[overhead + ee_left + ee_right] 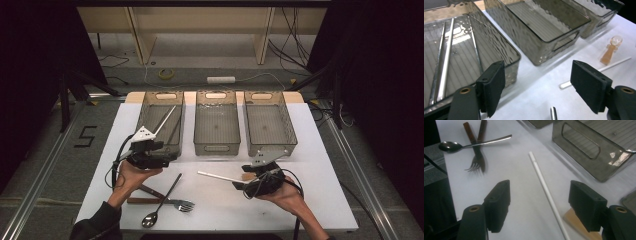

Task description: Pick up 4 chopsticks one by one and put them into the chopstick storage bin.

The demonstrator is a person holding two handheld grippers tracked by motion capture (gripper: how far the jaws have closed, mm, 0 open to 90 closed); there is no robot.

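Note:
A thin white stick (pixel 546 192) lies on the white table (pixel 220 200) and runs between the jaws of my right gripper (pixel 539 205). Those jaws are open and the pads stay clear of the stick. The same white stick (pixel 220 176) points left from my right gripper (pixel 239 186) in the high view. My left gripper (pixel 537 87) is open with nothing between its jaws, at the front of the left bin (pixel 506 57). Metal chopsticks (pixel 445 67) lie in that bin. A white stick (pixel 165 120) leans inside it.
Three smoky clear bins stand in a row at the back: left bin (pixel 161 125), middle bin (pixel 216 127), right bin (pixel 270 125). A fork (pixel 477 157), a spoon (pixel 454 145) and a brown-handled utensil (pixel 145 192) lie crossed at the front left. A small amber spoon (pixel 610 51) lies near the right gripper.

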